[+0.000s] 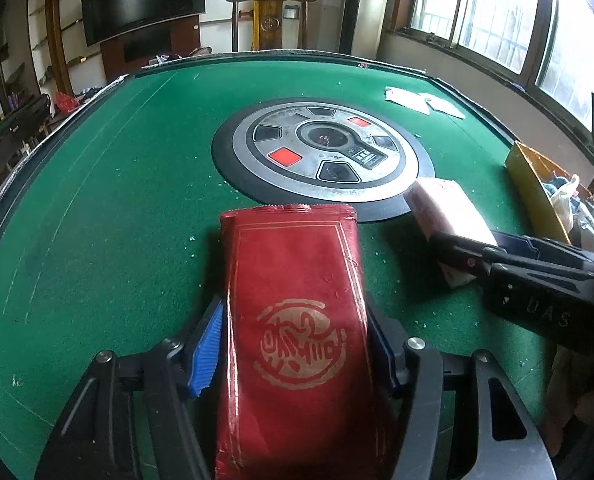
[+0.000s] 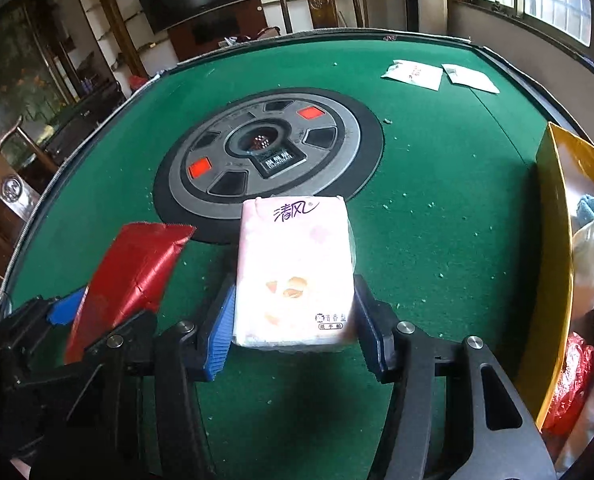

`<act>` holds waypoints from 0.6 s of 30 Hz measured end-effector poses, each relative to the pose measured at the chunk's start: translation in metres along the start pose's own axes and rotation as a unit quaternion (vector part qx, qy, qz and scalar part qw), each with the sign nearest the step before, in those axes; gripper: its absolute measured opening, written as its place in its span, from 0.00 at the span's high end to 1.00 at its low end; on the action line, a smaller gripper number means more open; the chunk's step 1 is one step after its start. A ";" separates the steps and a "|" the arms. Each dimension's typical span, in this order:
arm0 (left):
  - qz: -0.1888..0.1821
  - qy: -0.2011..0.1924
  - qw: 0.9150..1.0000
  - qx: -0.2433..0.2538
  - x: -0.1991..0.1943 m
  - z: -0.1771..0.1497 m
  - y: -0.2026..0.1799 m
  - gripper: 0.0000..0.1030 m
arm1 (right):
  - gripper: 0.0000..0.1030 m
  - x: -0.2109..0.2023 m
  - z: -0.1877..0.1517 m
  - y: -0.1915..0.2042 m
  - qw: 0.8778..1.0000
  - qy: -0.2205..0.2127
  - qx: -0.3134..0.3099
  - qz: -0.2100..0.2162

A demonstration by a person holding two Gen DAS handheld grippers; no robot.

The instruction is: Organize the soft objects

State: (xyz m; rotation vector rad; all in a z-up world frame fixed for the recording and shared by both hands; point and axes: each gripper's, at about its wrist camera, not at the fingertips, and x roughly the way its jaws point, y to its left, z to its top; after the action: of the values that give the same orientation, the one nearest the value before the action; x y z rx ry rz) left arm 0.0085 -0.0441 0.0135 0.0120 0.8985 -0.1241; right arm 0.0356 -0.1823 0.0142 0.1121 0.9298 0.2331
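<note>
Left tongs [image 1: 297,344]: you have them closed on the red foil packet [image 1: 293,320], a blue ribbed pad [image 1: 207,350] at each long edge, so the packet stands up off the counter instead of sagging.
Right tongs [image 2: 293,316]: you have a blue pad against each side of the pink tissue pack [image 2: 293,272]. The pack looks lifted and held square, so I judge it gripped rather than merely straddled.
Why held so: gripping across the narrow width keeps each soft pack from folding, and it leaves the printed faces up.
Red foil packet, writing: a gold round seal with stylised characters inside a thin gold border; you cannot read the characters.
Pink tissue pack, writing: purple characters "清风" at its far end, and a small label near its close end too fine to read.
Counter [image 1: 97,200]: green felt, dotted with pale crumbs, carrying everything here.
Centre panel [image 2: 265,152]: a round grey dial with red and black buttons and a small plate reading "GUANNAN", just beyond both packs.
Yellow box [image 2: 553,216]: at your right edge of the counter, already holding white, blue and red soft things; it is likely where both packs go next.
White sachets [image 2: 413,74]: two flat packets lie near the far right corner, well apart from your tongs and not yet collected.
</note>
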 end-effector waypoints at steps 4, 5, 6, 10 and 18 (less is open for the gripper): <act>0.006 0.001 1.000 0.005 -0.001 -0.001 -0.002 0.39 | 0.48 -0.001 -0.002 0.003 1.000 0.002 -0.008 -0.009; 0.005 0.001 1.000 0.004 -0.001 -0.001 -0.002 0.39 | 0.48 -0.002 -0.003 0.006 1.000 0.001 -0.013 -0.013; 0.005 0.001 1.000 0.004 -0.001 -0.001 -0.002 0.39 | 0.48 -0.001 -0.003 0.007 1.000 0.001 -0.018 -0.018; 0.014 0.003 1.000 0.013 0.000 -0.002 -0.005 0.37 | 0.48 0.001 -0.004 0.011 0.999 0.002 -0.034 -0.032; 0.019 0.005 1.000 0.017 0.001 -0.002 -0.007 0.37 | 0.47 0.005 -0.006 0.021 0.995 0.007 -0.068 -0.070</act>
State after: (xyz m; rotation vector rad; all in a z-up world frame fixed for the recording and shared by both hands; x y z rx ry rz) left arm 0.0067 -0.0513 0.0122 0.0605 0.9054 -0.1045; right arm 0.0302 -0.1611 0.0109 -0.0804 0.9293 0.1670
